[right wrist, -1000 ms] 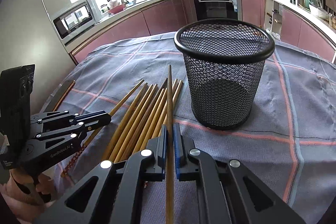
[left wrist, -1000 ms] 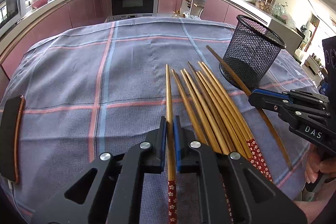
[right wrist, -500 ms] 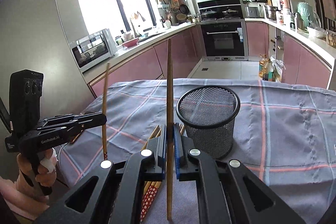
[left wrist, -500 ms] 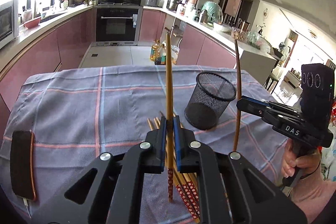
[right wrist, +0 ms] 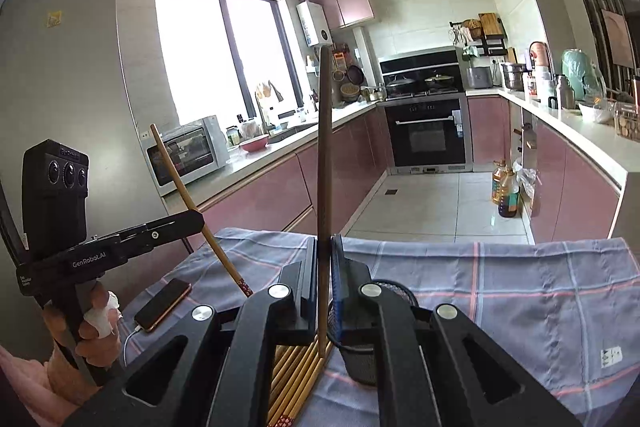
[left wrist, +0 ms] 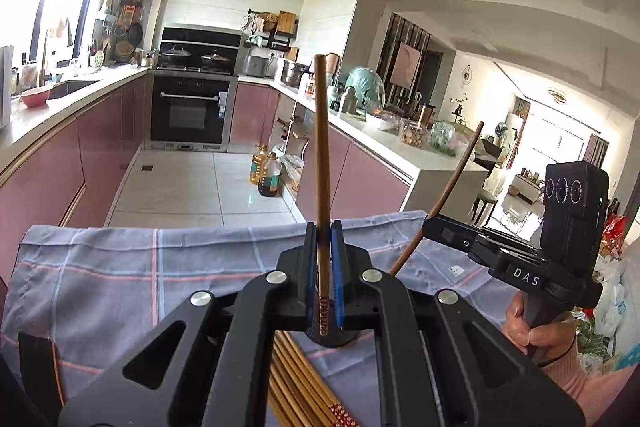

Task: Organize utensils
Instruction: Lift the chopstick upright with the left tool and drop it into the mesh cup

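Left wrist view: the left gripper (left wrist: 322, 267) is clamped on a chopstick (left wrist: 321, 163), which stands upright, its red-patterned end low between the blue pads. Under it, more chopsticks (left wrist: 296, 379) lie bundled on the checked cloth (left wrist: 120, 267). Off to the right, the right gripper (left wrist: 434, 229) shows white letters, "DAS", on its black body, and a dark chopstick (left wrist: 444, 195) leans up out of its tip.

Right wrist view: the right gripper (right wrist: 324, 275) is pinched tight on that dark chopstick (right wrist: 323, 187), upright, lower tip hanging over the pile (right wrist: 296, 375). The mesh cup (right wrist: 394, 289) sits just behind the fingers, mostly hidden. At left, the left gripper (right wrist: 196, 219) reads "GenRobot.AI", its chopstick (right wrist: 192, 205) tilted, patterned end down. A phone (right wrist: 162, 305) lies on the cloth (right wrist: 520, 287), cable attached. The fridge (right wrist: 76, 67) carries a sticker too small to read.
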### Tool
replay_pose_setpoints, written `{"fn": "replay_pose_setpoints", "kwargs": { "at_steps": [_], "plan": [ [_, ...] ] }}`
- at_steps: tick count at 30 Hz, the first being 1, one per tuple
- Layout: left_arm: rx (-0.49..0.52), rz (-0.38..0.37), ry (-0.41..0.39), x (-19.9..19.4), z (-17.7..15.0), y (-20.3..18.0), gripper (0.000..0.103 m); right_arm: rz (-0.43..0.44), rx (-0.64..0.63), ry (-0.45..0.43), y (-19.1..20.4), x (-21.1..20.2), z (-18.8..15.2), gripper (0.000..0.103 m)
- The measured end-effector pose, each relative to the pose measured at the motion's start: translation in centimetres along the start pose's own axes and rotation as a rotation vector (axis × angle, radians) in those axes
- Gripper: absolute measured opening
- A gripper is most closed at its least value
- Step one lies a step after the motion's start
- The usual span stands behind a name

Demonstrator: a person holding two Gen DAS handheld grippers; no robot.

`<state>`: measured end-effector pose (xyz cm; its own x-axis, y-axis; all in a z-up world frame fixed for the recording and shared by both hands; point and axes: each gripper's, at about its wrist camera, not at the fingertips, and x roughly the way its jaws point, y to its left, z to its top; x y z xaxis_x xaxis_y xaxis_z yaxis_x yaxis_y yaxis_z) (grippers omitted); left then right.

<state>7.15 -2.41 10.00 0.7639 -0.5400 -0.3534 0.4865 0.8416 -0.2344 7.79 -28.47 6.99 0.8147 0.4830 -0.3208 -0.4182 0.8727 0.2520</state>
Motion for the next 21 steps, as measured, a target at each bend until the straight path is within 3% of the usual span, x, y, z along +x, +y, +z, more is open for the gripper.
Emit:
{"fn": "replay_pose_setpoints", "kwargs": {
  "at_steps": [9, 17, 21],
  "plan": [
    [0.061, -0.026, -0.013, 3.8, 2.1, -3.5, 0.007, -0.046, 0.002, -0.037, -2.3, 0.6, 1.8, 0.005],
    [0.066, -0.035, 0.198, 9.8, -1.4, -3.7, 0.007, -0.035, 0.037, 0.136, -4.0, 4.5, -0.6, 0.006],
    [0.061, -0.023, 0.264, 12.1, -3.3, -2.7, 0.008, -0.036, 0.055, 0.236, -4.0, 6.8, -2.1, 0.006]
  ]
}}
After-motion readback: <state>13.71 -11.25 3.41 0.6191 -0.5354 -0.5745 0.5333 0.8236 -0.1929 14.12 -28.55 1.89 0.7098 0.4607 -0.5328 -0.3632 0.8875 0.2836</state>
